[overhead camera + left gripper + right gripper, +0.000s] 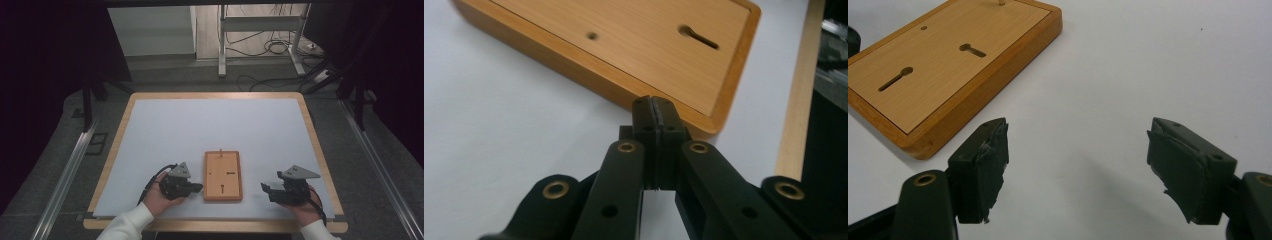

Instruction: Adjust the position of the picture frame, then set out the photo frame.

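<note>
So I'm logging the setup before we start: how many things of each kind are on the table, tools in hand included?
Wooden board: 1
Handheld claw tools: 2, the left claw shut, the right claw open
White mat covering the table: 1
Total: 4

wooden board [624, 45] cut off at top edge, small peg [220, 150] too small to tell

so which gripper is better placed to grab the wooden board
Right, probably. The right gripper has its jaws wide open and empty beside the board, while the left gripper is shut, its tips at the board's edge.
</note>
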{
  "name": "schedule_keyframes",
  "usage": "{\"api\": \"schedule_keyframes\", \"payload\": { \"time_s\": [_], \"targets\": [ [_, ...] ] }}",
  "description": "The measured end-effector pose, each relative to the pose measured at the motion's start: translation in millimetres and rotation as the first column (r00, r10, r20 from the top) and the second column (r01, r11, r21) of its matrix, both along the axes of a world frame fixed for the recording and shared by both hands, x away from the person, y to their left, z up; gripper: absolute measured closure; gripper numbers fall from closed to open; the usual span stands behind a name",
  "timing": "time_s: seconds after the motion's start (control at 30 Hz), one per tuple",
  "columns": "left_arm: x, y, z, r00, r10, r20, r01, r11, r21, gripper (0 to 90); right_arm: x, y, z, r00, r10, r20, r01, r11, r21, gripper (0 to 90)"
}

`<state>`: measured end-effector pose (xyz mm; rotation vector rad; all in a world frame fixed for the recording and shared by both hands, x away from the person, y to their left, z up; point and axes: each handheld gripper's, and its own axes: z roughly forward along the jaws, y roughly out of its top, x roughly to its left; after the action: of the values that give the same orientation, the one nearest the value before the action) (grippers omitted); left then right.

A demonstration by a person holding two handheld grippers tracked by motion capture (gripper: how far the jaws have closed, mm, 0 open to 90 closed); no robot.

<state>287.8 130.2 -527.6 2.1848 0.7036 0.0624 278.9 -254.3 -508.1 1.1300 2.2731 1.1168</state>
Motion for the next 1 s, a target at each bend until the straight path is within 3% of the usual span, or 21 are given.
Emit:
{"api": "schedule_keyframes", "payload": {
  "time_s": [0.1,0.23,0.3,0.33,0.37,0.47,0.77,1.0],
  "targets": [
    [2.4,9.6,2.4,0.9995,0.027,0.017,-0.027,0.9996,-0.008,90.0,-0.3,-1.2,0.6,1.0,-0.003,0.0,0.003,1.0,-0.001,24.8],
    [6.2,25.3,3.6,0.996,0.083,0.035,-0.083,0.9966,0.001,83.7,-0.2,0.0,-0.3,1.0,0.002,-0.001,-0.002,1.0,-0.005,24.8],
    [7.1,27.8,3.5,0.9941,0.101,0.038,-0.101,0.9949,-0.005,73.7,-0.1,0.4,-0.5,1.0,0.004,-0.002,-0.004,1.0,-0.007,24.8],
    [8.6,31.8,3.6,0.9875,0.149,0.051,-0.149,0.9888,-0.007,66.8,0.0,0.3,-0.7,1.0,0.004,-0.002,-0.004,1.0,-0.008,24.8],
    [8.6,31.8,3.6,0.9875,0.149,0.051,-0.149,0.9888,-0.007,58.9,0.0,0.3,-0.7,1.0,0.004,-0.002,-0.004,1.0,-0.008,24.8],
    [10.7,34.3,3.2,0.9805,0.19,0.049,-0.19,0.9817,-0.005,46.8,0.4,0.0,-1.4,1.0,0.004,-0.002,-0.004,1.0,-0.013,24.8],
    [13.3,33.4,6.7,0.9813,0.175,0.08,-0.176,0.9844,-0.001,35.4,-0.9,0.6,-1.1,1.0,0.009,0.002,-0.009,1.0,-0.017,24.8],
    [20.2,23.7,15.2,0.9846,0.144,0.099,-0.143,0.9896,-0.014,32.1,-0.3,0.0,-0.2,1.0,0.006,0.002,-0.006,1.0,-0.009,24.8]
  ]
}}
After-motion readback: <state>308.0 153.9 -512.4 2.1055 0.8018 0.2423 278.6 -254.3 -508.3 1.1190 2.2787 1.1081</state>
